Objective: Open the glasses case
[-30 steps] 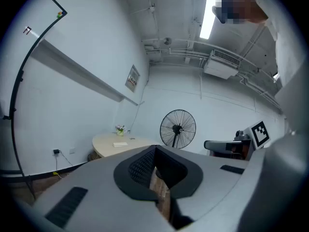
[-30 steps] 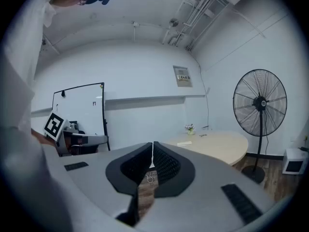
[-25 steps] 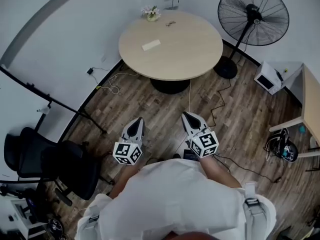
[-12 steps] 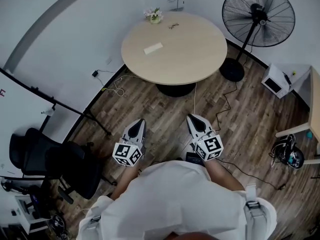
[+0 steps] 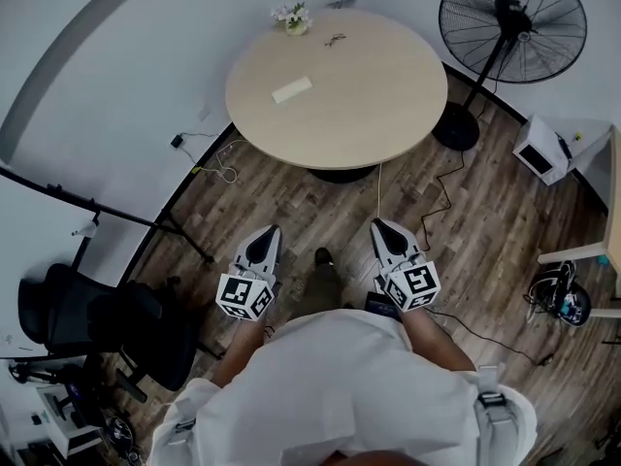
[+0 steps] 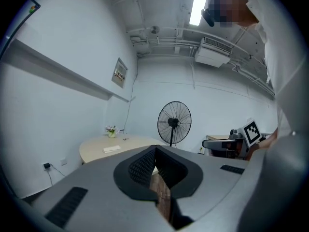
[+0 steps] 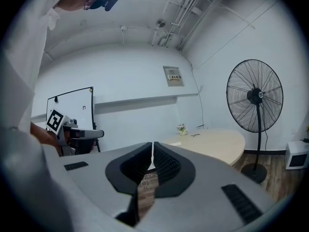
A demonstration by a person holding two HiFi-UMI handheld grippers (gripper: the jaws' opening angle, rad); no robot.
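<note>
Room: wood-plank floor (image 5: pixel 320 212), white walls; round pale wooden desk (image 5: pixel 388 95) at 12 o'clock of person, well apart.
Case: small pale flat oblong glasses case (image 5: pixel 292 89), prob. the task's thing, lies at 9 o'clock on desk; untouched.
Left claw: grey left claw (image 5: pixel 264 239), jaws together, empty, aimed level at desk.
Right claw: grey right claw (image 5: pixel 381 229), same: jaws together, nothing between.
Why: prob. carried closed & level in front of body for approach; nothing w/in reach yet.

A round table (image 5: pixel 359 95) is being shown well ahead of the left gripper (image 5: pixel 268 233) and right gripper (image 5: pixel 380 226). Plank floor (image 5: pixel 291 207) is being seen beneath them, and a standing fan (image 5: pixel 512 25) beyond the right one.
</note>
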